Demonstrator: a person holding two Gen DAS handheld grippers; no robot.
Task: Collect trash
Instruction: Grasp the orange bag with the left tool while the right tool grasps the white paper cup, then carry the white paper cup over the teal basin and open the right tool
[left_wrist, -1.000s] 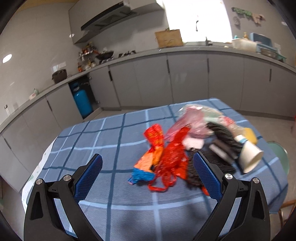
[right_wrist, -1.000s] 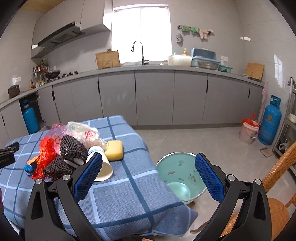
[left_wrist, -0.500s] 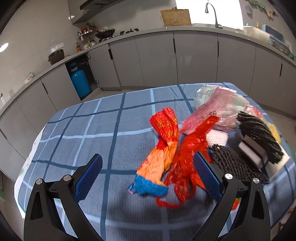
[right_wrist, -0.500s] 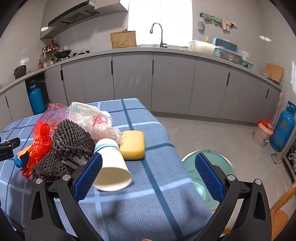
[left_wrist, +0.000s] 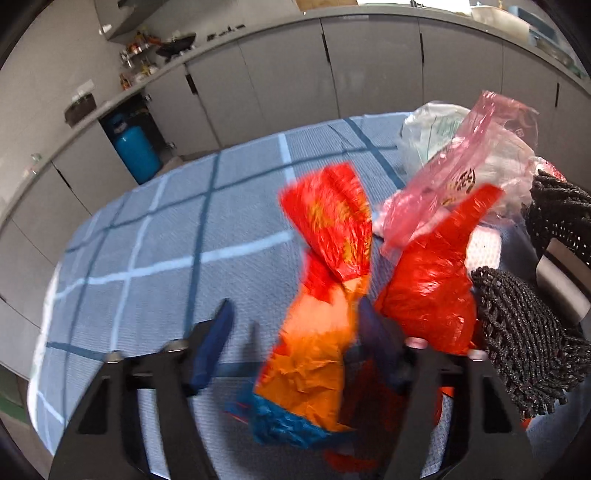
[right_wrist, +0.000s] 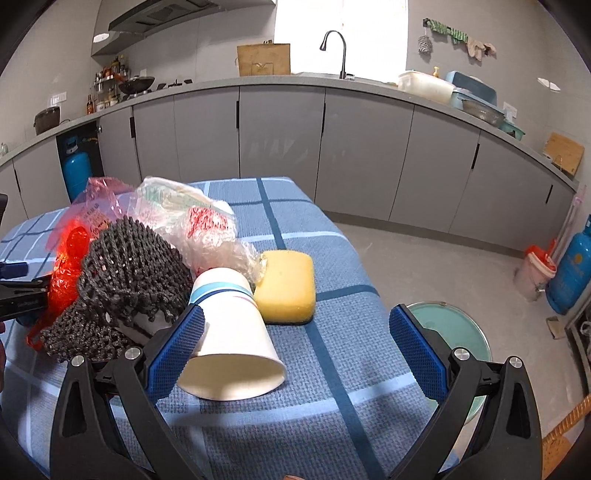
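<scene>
An orange, red and blue snack wrapper (left_wrist: 325, 295) lies on the blue checked tablecloth (left_wrist: 166, 240). My left gripper (left_wrist: 295, 332) is open with its fingers either side of the wrapper's lower half. A red plastic bag (left_wrist: 432, 273), pink bag (left_wrist: 465, 166) and black mesh sleeves (left_wrist: 517, 332) lie to its right. In the right wrist view, my right gripper (right_wrist: 295, 336) is open just above a fallen paper cup (right_wrist: 231, 332), beside a yellow sponge (right_wrist: 286, 286), black mesh (right_wrist: 125, 266) and clear bags (right_wrist: 192, 221).
A green basin (right_wrist: 454, 332) sits on the floor right of the table. A small bin (right_wrist: 535, 273) and blue gas cylinder (right_wrist: 569, 269) stand at the far right. Grey cabinets (right_wrist: 280, 140) and the counter run behind. A wicker chair edge (right_wrist: 565, 424) shows at lower right.
My left gripper has moved forward and down so its fingers now straddle the snack wrapper and have narrowed. My right gripper has moved closer to the paper cup and sponge.
</scene>
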